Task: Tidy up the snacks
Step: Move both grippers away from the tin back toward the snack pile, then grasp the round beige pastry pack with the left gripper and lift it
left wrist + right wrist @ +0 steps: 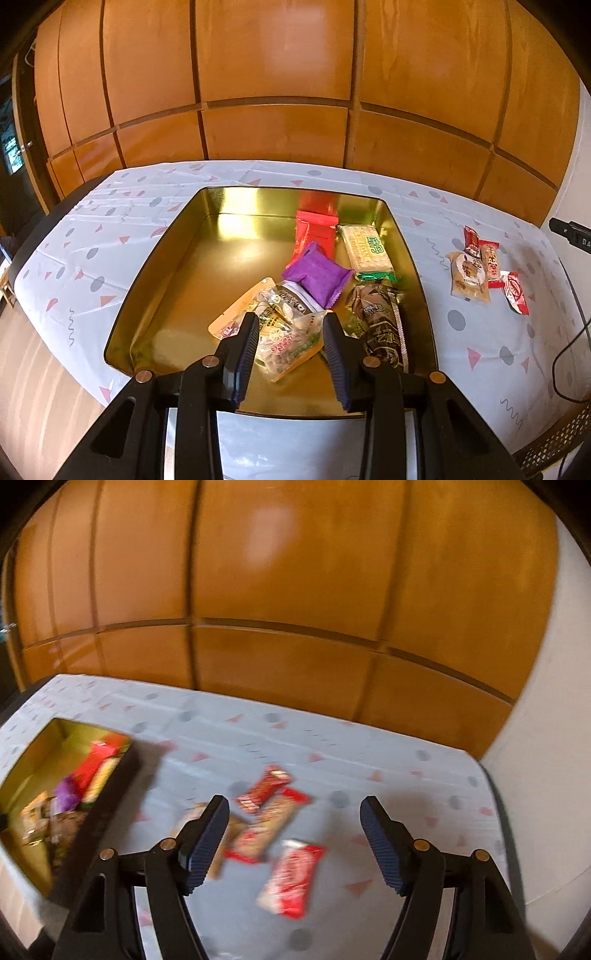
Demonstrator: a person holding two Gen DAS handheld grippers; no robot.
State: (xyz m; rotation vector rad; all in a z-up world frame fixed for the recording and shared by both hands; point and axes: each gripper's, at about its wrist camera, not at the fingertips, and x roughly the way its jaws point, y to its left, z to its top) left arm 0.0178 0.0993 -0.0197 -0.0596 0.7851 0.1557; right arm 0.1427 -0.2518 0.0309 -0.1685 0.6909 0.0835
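A gold tin box (177, 280) holds several snacks: a red pack (314, 236), a cracker pack (365, 247), a purple pack (317, 275), a brown bar (380, 325) and a clear nut pouch (280, 328). My left gripper (291, 332) is open above the nut pouch, not gripping it. Several red and tan snack packs (484, 269) lie on the cloth right of the box. In the blurred right wrist view my right gripper (295, 812) is open and empty above those packs (273, 819); the box (44, 771) is at the left.
The table has a white cloth (92, 236) with triangles and dots. A wooden panelled wall (277, 74) stands behind it. A black cable (565, 354) and a mesh object lie at the table's right edge. A white wall (535, 738) is at the right.
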